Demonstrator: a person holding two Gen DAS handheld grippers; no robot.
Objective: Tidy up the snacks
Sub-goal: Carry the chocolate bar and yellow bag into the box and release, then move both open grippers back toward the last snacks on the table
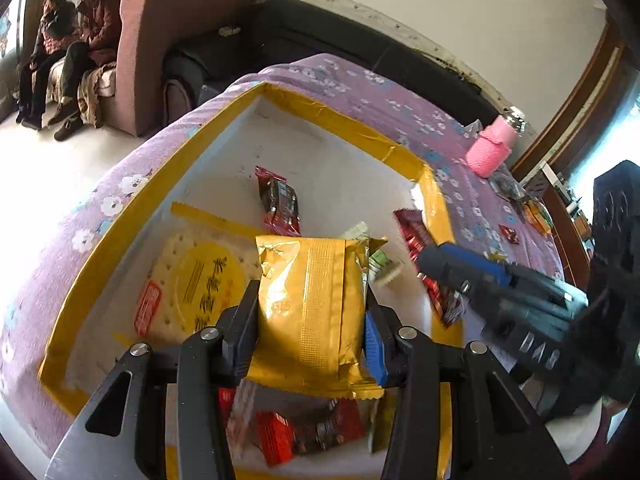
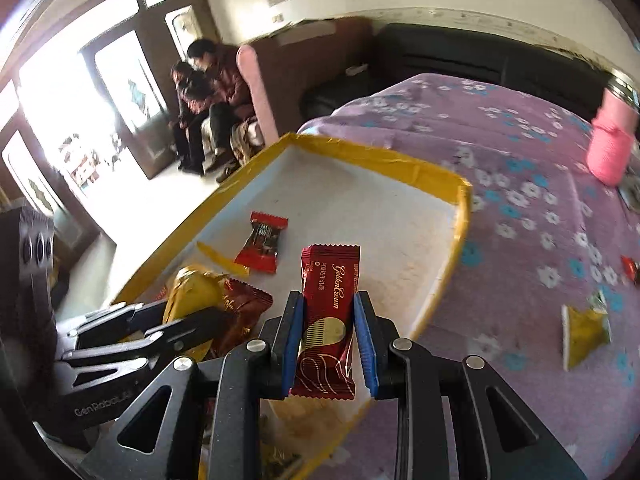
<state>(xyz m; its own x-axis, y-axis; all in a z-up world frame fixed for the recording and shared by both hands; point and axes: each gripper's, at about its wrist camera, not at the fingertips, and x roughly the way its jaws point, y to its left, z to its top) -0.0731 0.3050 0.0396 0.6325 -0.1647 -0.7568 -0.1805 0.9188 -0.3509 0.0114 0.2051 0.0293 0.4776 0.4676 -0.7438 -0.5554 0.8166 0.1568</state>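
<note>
The left gripper has its jaws clenched on a gold snack packet, held upright above a shallow white tray with yellow-taped walls. The right gripper grips a dark red chocolate bar wrapper between its blue pads, the bar standing upright over the tray's near corner; the last closing of the jaws has levelled off with the pads pressing the wrapper's sides.

Under the gold packet, inside the tray, lie a large cracker pack with a yellow round label, a small red-and-brown candy out on the open white floor, and more red wrappers near the bottom edge. The tray rests on a purple flowered cloth covering the bench. Out on the cloth, apart from the tray, sit a gold triangular packet, a small red candy and a pink bottle. Two people sit on a sofa in the background.
</note>
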